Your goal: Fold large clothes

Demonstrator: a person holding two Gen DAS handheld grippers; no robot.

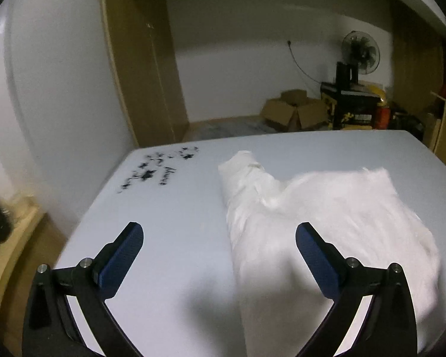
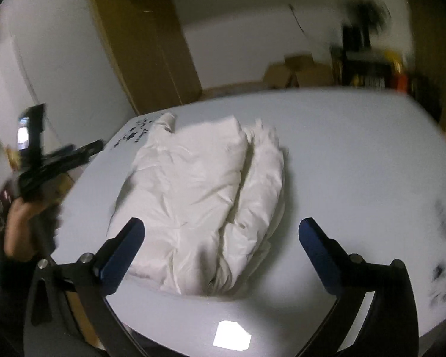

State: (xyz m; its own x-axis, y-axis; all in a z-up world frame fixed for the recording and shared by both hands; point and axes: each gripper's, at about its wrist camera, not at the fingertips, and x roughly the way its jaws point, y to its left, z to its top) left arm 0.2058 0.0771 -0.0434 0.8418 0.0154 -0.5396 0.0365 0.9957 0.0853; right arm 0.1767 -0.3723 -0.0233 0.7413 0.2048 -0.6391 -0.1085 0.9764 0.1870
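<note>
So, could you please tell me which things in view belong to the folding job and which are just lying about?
Part of the job:
- white garment, partly folded on the table
- left gripper, open and empty
- right gripper, open and empty

Just lying about:
- cardboard boxes on the floor
- fan
- wooden wardrobe

Dim indoor light; bright glare patch on counter (image 2: 232,334) near edge; motion blur throughout, worst in right view; fisheye edges curved, dark.
</note>
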